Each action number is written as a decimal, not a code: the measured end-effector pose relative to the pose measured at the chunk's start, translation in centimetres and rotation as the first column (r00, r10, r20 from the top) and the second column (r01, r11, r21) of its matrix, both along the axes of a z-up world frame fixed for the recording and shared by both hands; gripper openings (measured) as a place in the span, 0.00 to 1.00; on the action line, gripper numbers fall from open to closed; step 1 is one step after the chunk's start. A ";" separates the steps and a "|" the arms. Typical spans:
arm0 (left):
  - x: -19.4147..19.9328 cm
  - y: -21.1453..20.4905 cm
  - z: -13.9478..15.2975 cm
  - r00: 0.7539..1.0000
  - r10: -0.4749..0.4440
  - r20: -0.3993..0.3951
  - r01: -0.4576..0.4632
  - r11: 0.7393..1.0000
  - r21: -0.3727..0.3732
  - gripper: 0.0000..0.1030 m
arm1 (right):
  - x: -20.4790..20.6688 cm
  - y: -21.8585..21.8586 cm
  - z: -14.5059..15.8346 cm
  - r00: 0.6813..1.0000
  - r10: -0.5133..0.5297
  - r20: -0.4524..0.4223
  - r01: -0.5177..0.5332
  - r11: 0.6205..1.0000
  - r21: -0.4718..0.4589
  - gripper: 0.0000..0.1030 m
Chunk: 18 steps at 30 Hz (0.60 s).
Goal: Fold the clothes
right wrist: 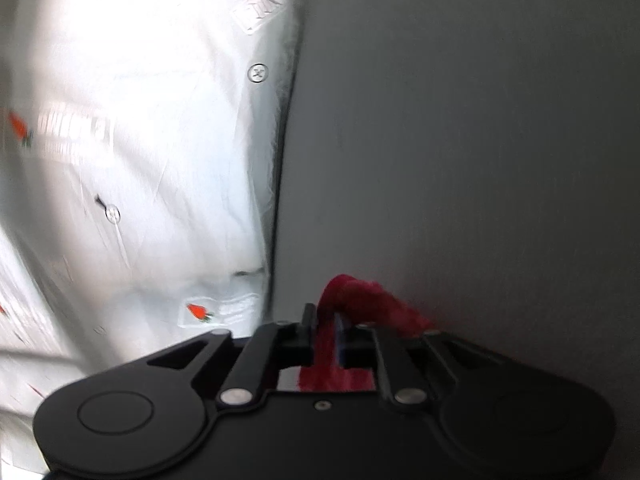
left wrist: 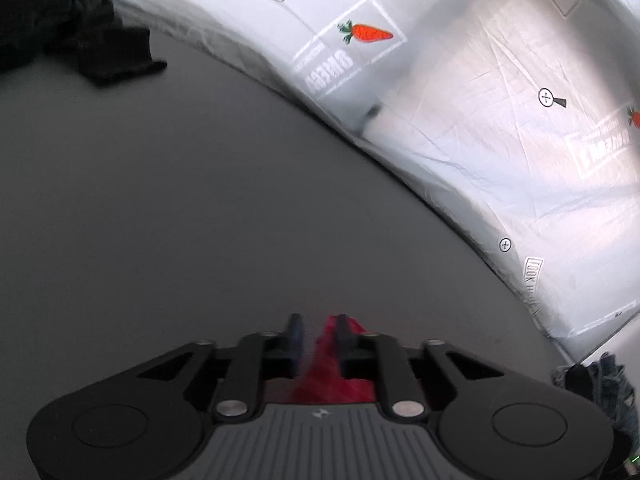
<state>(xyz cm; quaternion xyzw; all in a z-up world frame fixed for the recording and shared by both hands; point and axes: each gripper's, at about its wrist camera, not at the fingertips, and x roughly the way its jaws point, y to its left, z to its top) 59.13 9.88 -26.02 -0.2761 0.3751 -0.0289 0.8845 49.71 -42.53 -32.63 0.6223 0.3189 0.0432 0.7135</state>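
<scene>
A red garment is pinched in both grippers. In the left wrist view my left gripper (left wrist: 318,326) is shut on a fold of the red cloth (left wrist: 332,380), which hangs down between the fingers above the grey table (left wrist: 160,200). In the right wrist view my right gripper (right wrist: 324,316) is shut on the red cloth (right wrist: 360,296), which bunches up over the right finger. Most of the garment is hidden below the grippers.
A white sheet printed with carrots (left wrist: 460,100) covers the surface beyond the table edge; it also shows in the right wrist view (right wrist: 140,140). A pile of dark clothes (left wrist: 72,20) lies at the far left. Another dark garment (left wrist: 600,392) sits at the lower right.
</scene>
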 end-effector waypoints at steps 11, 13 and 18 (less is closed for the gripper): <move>-1.4 -4.0 -0.2 0.966 -0.257 -0.010 0.257 0.962 0.087 0.73 | 0.8 4.5 4.7 0.943 0.319 -0.097 -0.306 0.710 -0.634 0.53; -1.1 -5.1 -0.7 0.957 -0.291 -0.014 0.290 0.952 0.099 0.74 | 1.1 5.5 4.3 0.930 0.350 -0.114 -0.336 0.677 -0.655 0.56; -0.6 -7.3 -1.6 0.950 -0.312 -0.012 0.309 0.933 0.185 0.74 | 0.9 8.4 4.3 0.899 0.420 -0.124 -0.372 0.585 -0.721 0.63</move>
